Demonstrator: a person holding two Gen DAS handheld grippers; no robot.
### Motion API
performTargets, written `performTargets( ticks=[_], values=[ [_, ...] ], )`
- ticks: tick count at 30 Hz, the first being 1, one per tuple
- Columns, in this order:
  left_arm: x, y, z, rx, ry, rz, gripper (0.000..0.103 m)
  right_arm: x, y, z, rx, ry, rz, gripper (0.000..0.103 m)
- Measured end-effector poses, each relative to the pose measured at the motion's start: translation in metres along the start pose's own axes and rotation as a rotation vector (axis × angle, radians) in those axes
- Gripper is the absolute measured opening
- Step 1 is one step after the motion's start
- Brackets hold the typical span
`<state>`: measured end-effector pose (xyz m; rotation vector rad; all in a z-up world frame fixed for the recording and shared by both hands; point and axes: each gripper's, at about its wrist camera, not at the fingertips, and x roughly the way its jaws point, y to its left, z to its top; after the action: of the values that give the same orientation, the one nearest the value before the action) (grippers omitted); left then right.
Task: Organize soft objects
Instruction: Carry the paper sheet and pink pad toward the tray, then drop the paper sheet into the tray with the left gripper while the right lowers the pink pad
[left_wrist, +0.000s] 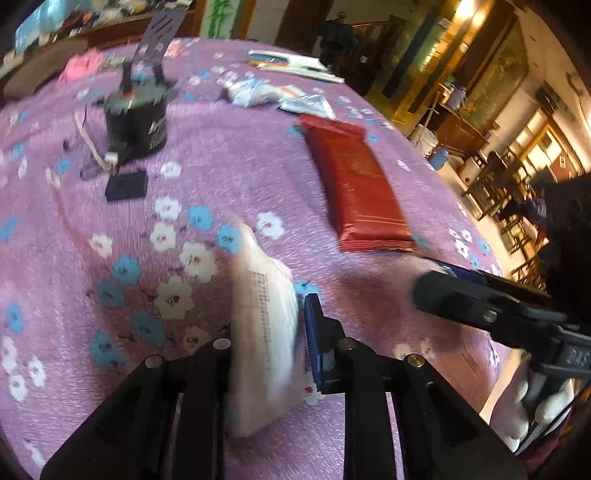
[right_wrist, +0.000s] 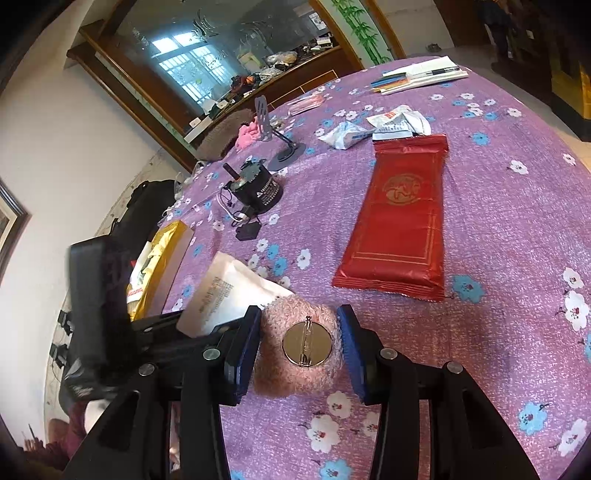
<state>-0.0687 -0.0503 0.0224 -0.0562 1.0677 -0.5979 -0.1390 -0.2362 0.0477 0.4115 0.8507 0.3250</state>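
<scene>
purple flowered tablecloth (right_wrist: 498, 229) fills both views, spread over a round table with a wood-framed mirror (right_wrist: 207, 55) at upper left of the right wrist frame. big red foil packet (right_wrist: 399, 229) lies flat mid-frame, its long axis running up and away from both grippers, untouched.

left gripper (left_wrist: 266, 332) has a white soft pouch (left_wrist: 264, 317) standing on edge between its fingers, long axis pointing up-frame; blur hides whether the pads press it, so can't call that grip.

right gripper (right_wrist: 299, 347) straddles a pink fluffy plush badge (right_wrist: 295, 373) at lower centre, pin-back disc facing the lens. jaws look parted, blue pads just beside the fluff on each side, not clearly squeezing. a small squeeze looks like the next call.

black cylindrical device (right_wrist: 258, 192) and a phone stand (right_wrist: 277, 144) sit upper left, well apart.
</scene>
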Motion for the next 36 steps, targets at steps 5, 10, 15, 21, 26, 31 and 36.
performTargets(
  ticks=[5,10,15,21,26,31,36],
  values=[
    [-0.029,0.013,-0.004,-0.029,-0.066,-0.055,0.006,-0.003,0.010,0.000,-0.024,-0.007,0.006,0.042],
    [-0.083,0.037,-0.017,-0.076,-0.162,-0.042,0.006,0.006,0.041,0.005,-0.070,0.014,0.048,0.042],
    [-0.136,0.092,-0.035,-0.186,-0.235,0.048,0.006,0.029,0.089,0.016,-0.147,0.056,0.104,0.042],
    [-0.191,0.166,-0.062,-0.314,-0.314,0.226,0.006,0.068,0.159,0.026,-0.245,0.120,0.183,0.042],
    [-0.218,0.224,-0.086,-0.413,-0.343,0.328,0.006,0.111,0.210,0.033,-0.315,0.177,0.202,0.042],
    [-0.222,0.251,-0.100,-0.456,-0.341,0.371,0.007,0.158,0.257,0.040,-0.356,0.228,0.213,0.042],
    [-0.216,0.262,-0.105,-0.441,-0.323,0.419,0.015,0.207,0.300,0.042,-0.418,0.247,0.164,0.042]
  ],
)
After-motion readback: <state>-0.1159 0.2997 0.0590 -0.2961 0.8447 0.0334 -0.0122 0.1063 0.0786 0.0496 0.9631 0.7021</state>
